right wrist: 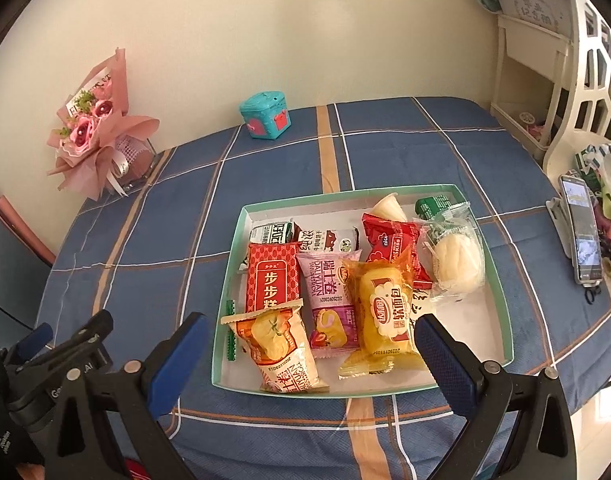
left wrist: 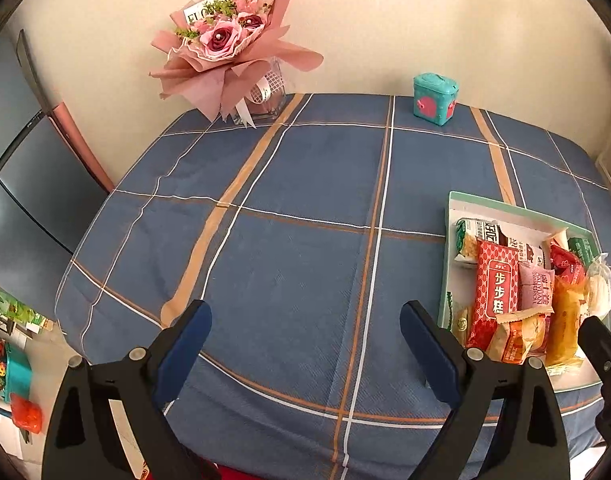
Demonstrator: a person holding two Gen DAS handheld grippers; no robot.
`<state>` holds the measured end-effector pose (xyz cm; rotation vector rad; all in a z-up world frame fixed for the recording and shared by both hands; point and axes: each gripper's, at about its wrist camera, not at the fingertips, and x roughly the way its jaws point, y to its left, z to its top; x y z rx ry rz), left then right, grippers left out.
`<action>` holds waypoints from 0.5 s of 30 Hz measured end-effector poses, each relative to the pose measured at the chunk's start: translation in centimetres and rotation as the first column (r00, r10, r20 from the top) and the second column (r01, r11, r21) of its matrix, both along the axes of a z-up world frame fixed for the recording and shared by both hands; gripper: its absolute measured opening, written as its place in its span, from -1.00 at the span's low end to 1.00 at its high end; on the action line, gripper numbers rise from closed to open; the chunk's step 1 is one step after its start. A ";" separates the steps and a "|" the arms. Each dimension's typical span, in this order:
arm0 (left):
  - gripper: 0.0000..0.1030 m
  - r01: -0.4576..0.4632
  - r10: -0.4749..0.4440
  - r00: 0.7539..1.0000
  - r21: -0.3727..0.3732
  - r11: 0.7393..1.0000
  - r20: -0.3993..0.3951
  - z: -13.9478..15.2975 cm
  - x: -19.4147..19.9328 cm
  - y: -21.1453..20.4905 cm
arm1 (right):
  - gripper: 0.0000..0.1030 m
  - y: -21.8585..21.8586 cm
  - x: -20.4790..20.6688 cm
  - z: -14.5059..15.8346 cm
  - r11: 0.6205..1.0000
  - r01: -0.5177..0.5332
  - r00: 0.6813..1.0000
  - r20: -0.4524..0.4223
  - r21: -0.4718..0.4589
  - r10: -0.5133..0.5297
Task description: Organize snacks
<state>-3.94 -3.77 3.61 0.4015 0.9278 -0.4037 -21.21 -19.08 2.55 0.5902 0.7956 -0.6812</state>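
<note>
here, at a blue plaid table (left wrist: 289, 208), i hold both tools above a shallow tray (right wrist: 501, 292) already full of wrapped snacks — a red packet (right wrist: 271, 280), a purple roll (right wrist: 329, 300), a yellow bread pack (right wrist: 381, 316), an orange-and-cream pack (right wrist: 277, 344) and a clear-wrapped white bun (right wrist: 457, 256) among them. the tray sits toward the table's near right side, well apart from the bouquet (left wrist: 229, 48) and the teal box (left wrist: 435, 98) by the wall.

what could go wrong, as i judge it: the packs overlap and lean on each other, so closing on one may pinch its neighbour's wrapper and drag two out together; the slick film could also slip from the pads. the orange-and-cream pack lies at the tray's near edge, close to the rim, and a careless nudge might tip it over the side. the tray looks light — a sideways push from a finger could slide it across the cloth.

my left gripper (left wrist: 305, 344) hangs over bare cloth beside the tray, jaws spread wide, nothing between them, touching nothing. my right gripper (right wrist: 309, 348) is likewise spread wide above the tray's near end, framing the near packs but gripping none
</note>
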 end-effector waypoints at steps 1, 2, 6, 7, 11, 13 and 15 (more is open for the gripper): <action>0.85 -0.002 0.002 1.000 0.000 1.000 -0.002 0.0 0.0 0.0 | 1.00 0.0 0.1 0.0 1.000 -0.002 1.000 -0.002 -0.003 0.002; 0.85 -0.003 0.003 1.000 -0.002 1.000 -0.004 0.0 0.0 0.1 | 1.00 0.1 0.1 0.0 1.000 -0.004 1.000 -0.006 -0.006 0.004; 0.85 -0.011 0.011 1.000 -0.007 1.000 -0.015 0.1 0.3 0.2 | 1.00 0.2 0.3 -0.1 1.000 -0.007 1.000 -0.021 -0.016 0.006; 0.85 -0.012 0.012 1.000 -0.007 1.000 -0.017 0.0 0.4 0.2 | 1.00 0.2 0.3 -0.1 1.000 -0.008 1.000 -0.023 -0.017 0.008; 0.85 -0.018 0.018 1.000 -0.008 1.000 -0.022 0.0 0.3 0.2 | 1.00 0.4 0.5 -0.1 1.000 -0.015 0.999 -0.030 -0.020 0.015; 0.85 -0.018 0.018 1.000 -0.007 1.000 -0.023 -0.1 0.3 0.2 | 1.00 0.4 0.6 -0.1 1.000 -0.019 0.999 -0.032 -0.020 0.018; 0.85 -0.018 0.018 1.000 -0.005 1.000 -0.024 -0.1 0.3 0.1 | 1.00 0.4 0.6 -0.2 1.000 -0.021 0.999 -0.034 -0.020 0.020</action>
